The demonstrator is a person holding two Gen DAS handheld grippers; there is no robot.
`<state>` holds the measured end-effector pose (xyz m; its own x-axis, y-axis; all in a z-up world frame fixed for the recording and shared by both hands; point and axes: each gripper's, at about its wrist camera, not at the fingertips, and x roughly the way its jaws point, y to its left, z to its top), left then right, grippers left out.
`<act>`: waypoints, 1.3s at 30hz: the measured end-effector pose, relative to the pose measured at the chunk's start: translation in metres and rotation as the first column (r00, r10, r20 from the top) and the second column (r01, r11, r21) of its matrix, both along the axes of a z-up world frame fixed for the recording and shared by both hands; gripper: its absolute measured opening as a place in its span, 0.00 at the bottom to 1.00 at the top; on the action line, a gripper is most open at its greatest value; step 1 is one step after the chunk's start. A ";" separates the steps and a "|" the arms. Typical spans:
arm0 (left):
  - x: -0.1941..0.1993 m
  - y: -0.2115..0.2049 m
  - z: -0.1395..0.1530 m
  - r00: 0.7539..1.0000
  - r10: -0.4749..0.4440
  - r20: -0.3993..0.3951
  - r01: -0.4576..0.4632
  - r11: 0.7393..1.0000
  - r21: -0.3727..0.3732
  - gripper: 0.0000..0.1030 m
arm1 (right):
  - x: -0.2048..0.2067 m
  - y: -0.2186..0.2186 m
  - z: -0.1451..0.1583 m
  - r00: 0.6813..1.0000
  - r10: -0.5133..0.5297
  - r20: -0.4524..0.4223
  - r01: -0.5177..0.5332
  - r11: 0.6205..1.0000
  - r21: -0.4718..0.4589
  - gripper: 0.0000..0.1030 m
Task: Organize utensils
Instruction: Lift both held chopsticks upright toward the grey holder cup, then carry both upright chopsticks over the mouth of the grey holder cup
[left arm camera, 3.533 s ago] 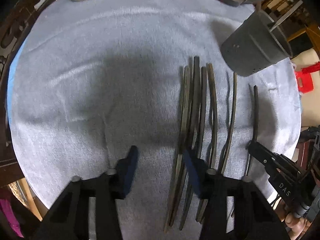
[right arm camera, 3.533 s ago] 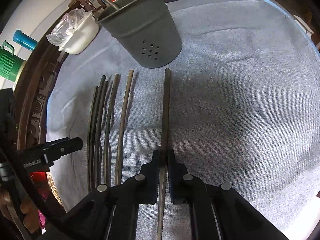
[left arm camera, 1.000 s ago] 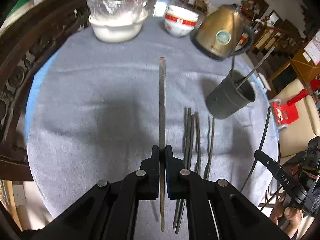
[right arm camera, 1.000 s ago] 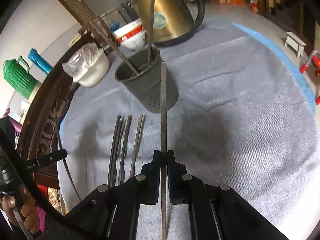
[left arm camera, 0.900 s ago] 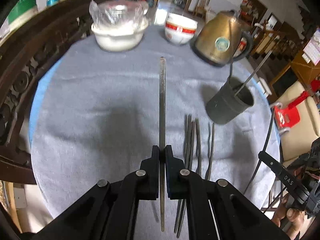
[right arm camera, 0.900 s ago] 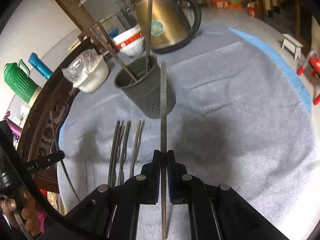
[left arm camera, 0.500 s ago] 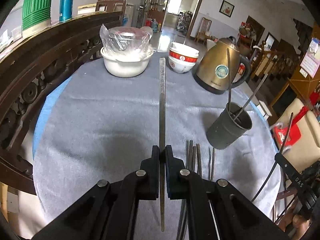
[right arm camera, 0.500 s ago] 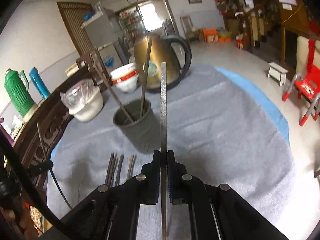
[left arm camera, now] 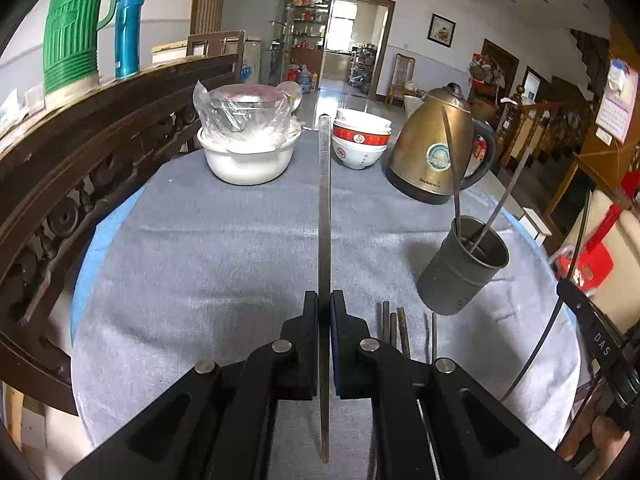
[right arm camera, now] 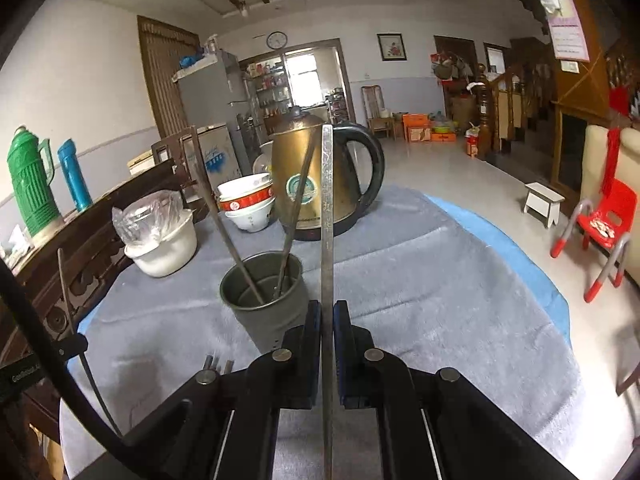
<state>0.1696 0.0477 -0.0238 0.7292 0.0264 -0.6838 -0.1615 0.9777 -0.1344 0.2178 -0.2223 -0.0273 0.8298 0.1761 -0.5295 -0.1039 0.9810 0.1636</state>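
Metal chopstick [left arm camera: 325, 216] pinching in left gripper [left arm camera: 325, 308]; another [right arm camera: 327, 216] in right gripper [right arm camera: 327, 312], hovering near holder [right arm camera: 262, 292].

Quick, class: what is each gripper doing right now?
Left gripper: shut on a metal chopstick.
Right gripper: shut on another metal chopstick.

Black left gripper [left arm camera: 325, 308]; silver pivot screws; blue pads

Loose chopsticks [left arm camera: 394, 330] on the cloth vanish beneath the left claw [left arm camera: 325, 312]; the holder's [right arm camera: 264, 300] lower wall hides behind the right claw [right arm camera: 327, 320].
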 end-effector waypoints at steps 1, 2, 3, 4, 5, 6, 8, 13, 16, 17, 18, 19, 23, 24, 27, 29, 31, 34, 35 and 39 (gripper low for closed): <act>-0.002 0.000 0.000 1.000 0.000 0.002 0.000 1.000 0.007 0.06 | -0.003 0.002 -0.001 1.000 0.005 0.006 -0.005 1.000 -0.016 0.06; -0.004 -0.001 0.000 1.000 -0.003 0.003 0.003 1.000 0.010 0.06 | -0.005 0.002 -0.001 1.000 0.010 0.004 -0.010 1.000 -0.019 0.06; -0.005 -0.001 0.000 1.000 -0.006 0.004 0.006 1.000 0.010 0.06 | -0.007 0.002 -0.002 1.000 0.015 0.001 -0.015 1.000 -0.018 0.06; -0.008 -0.001 0.000 1.000 -0.008 0.007 0.008 1.000 0.013 0.06 | -0.011 0.002 -0.003 1.000 0.016 0.002 -0.016 1.000 -0.024 0.06; -0.009 -0.001 0.000 1.000 -0.008 0.008 0.008 1.000 0.014 0.06 | -0.014 0.002 -0.004 1.000 0.018 0.003 -0.018 0.999 -0.031 0.06; -0.012 -0.001 0.000 1.000 -0.010 0.009 0.010 1.000 0.013 0.06 | -0.016 0.002 -0.005 1.000 0.021 -0.001 -0.021 0.999 -0.030 0.06; -0.017 -0.002 -0.001 1.000 -0.014 0.010 0.014 1.000 0.018 0.06 | -0.022 0.000 -0.008 1.000 0.023 -0.008 -0.023 0.999 -0.031 0.06; -0.030 -0.004 -0.002 1.000 -0.015 0.022 0.015 0.999 0.029 0.06 | -0.039 -0.009 -0.014 1.000 0.015 -0.010 -0.015 1.000 -0.025 0.06; -0.032 -0.005 0.003 0.999 -0.023 0.033 0.022 0.999 0.029 0.06 | -0.045 -0.014 -0.010 1.000 0.014 -0.007 -0.014 1.000 -0.013 0.06; -0.031 -0.006 0.005 0.999 -0.023 0.040 0.021 0.999 0.030 0.06 | -0.045 -0.015 -0.009 1.000 0.014 -0.005 -0.014 1.000 -0.014 0.06; -0.028 -0.005 0.007 0.999 -0.022 0.044 0.021 0.999 0.026 0.06 | -0.045 -0.014 -0.007 1.000 0.015 0.002 -0.015 1.000 -0.020 0.06; -0.025 -0.005 0.008 0.999 -0.023 0.044 0.022 1.000 0.019 0.05 | -0.043 -0.014 -0.006 1.000 0.015 0.007 -0.014 1.000 -0.020 0.06; -0.012 -0.007 0.011 0.997 -0.022 0.069 0.021 1.000 0.009 0.05 | -0.033 -0.011 0.003 0.999 0.003 0.037 -0.003 1.000 -0.010 0.06; -0.011 -0.009 0.012 0.997 -0.021 0.081 0.019 1.000 0.015 0.05 | -0.029 -0.010 0.005 0.999 0.000 0.048 0.001 1.000 -0.010 0.06; -0.009 -0.014 0.005 0.996 -0.025 0.082 0.022 0.999 0.040 0.06 | -0.022 -0.004 0.006 0.998 -0.005 0.070 0.007 1.000 -0.028 0.06; -0.012 -0.017 -0.001 0.997 -0.030 0.078 0.025 0.998 0.061 0.05 | -0.020 -0.003 0.001 0.998 -0.002 0.060 0.004 0.999 -0.035 0.06; -0.019 -0.017 0.000 0.995 -0.028 0.095 0.021 0.997 0.078 0.06 | -0.022 -0.004 -0.005 0.999 0.001 0.044 0.001 0.999 -0.040 0.06; -0.027 -0.015 0.003 0.994 -0.037 0.103 0.030 0.997 0.075 0.06 | -0.034 -0.009 -0.008 0.999 -0.001 0.047 0.003 0.999 -0.044 0.06; -0.029 -0.015 0.004 0.994 -0.039 0.106 0.031 0.997 0.077 0.06 | -0.037 -0.010 -0.007 0.999 0.002 0.049 0.000 0.999 -0.042 0.06; -0.041 -0.014 0.007 0.992 -0.041 0.118 0.032 0.996 0.078 0.06 | -0.049 -0.013 -0.003 0.998 0.007 0.058 -0.004 0.999 -0.044 0.06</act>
<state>0.1287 0.0334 -0.0169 0.8070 0.0464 -0.5887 -0.1125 0.9907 -0.0761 0.1688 -0.2351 -0.0300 0.8587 0.1585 -0.4874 -0.1172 0.9865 0.1143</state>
